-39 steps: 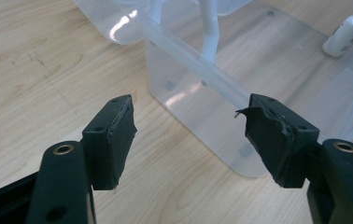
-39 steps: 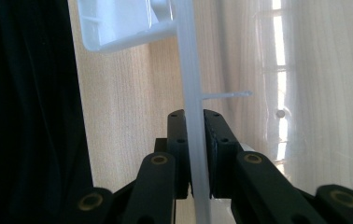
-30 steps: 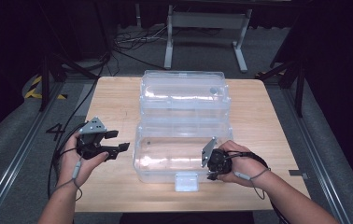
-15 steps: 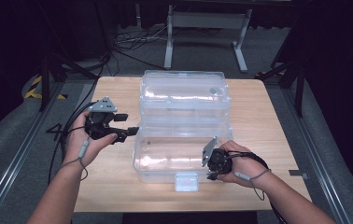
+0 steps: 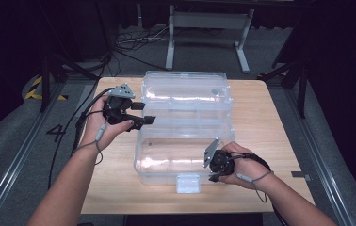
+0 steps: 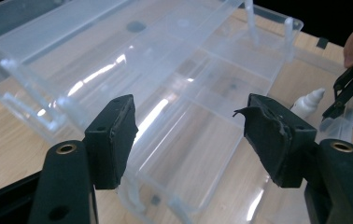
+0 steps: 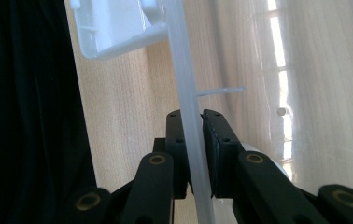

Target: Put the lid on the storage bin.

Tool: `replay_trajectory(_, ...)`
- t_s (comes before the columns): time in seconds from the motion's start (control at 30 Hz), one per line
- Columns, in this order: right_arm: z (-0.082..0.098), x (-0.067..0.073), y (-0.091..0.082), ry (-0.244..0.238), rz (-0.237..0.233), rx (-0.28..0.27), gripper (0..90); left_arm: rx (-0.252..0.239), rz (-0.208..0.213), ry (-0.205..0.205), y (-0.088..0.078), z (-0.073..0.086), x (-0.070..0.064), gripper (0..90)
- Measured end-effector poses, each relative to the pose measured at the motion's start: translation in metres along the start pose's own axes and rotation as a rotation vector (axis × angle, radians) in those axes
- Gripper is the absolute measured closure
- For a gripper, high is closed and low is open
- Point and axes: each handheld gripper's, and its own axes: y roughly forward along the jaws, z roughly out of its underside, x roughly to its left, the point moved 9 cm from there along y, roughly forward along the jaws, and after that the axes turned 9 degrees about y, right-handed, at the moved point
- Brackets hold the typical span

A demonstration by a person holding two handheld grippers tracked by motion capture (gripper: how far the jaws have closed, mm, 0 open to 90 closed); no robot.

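A clear plastic box [image 5: 185,127] sits open in the middle of the wooden counter [image 5: 270,122]. The right hand-held gripper [image 7: 194,154] clamps the box's front wall. The left hand-held gripper [image 6: 188,135], jaws wide and empty, hovers above the box's left side.

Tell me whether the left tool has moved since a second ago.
Yes. The left tool went up the high view, from beside the clear box's near half to its far half.

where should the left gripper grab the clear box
Probably the thin left rim of the box, coming in from the left edge with jaws astride the wall. The walls are broad and smooth, and only the rim fits between pads. The right gripper already pinches the front rim that way; the left gripper is open.
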Motion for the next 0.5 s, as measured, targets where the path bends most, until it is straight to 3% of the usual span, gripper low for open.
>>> replay_trajectory(0.3,0.000,0.000,0.000,0.004,-0.003,0.023,81.0,-0.008,0.014,0.028,0.013,-0.017,0.005,34.7)
replay_trajectory(0.4,0.000,0.001,0.000,0.009,-0.004,0.015,81.0,0.006,0.039,0.066,0.018,-0.024,0.006,35.4)
replay_trajectory(0.5,0.000,0.001,0.000,0.004,-0.001,0.014,81.1,0.003,0.056,0.067,0.022,-0.029,0.007,36.1)
